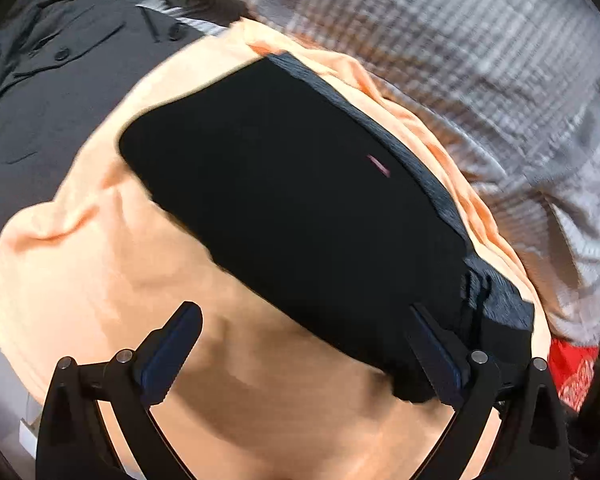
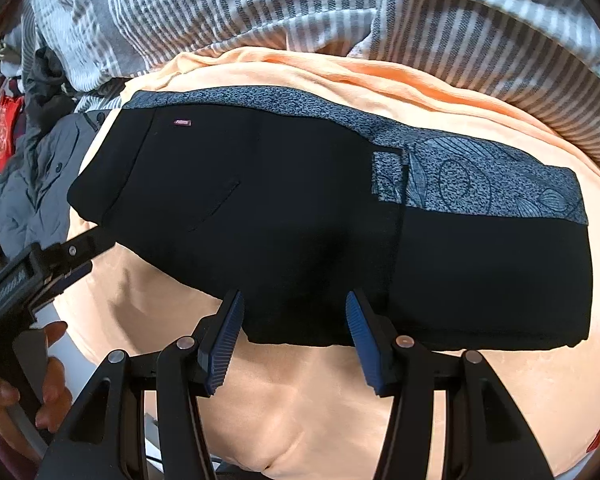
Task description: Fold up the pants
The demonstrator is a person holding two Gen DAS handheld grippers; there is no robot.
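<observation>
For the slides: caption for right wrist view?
Folded black pants on peach blanket; right hand-held gripper open at near edge.

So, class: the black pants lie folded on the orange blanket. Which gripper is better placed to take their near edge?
Probably the right gripper: its open fingers straddle the pants' near edge. The left gripper hangs mostly over blanket.

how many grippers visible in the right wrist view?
2. The right gripper sits bottom centre, jaws apart over the near edge of the black pants. The left gripper enters at the left edge, held by a hand, beside the pants' left end.
</observation>
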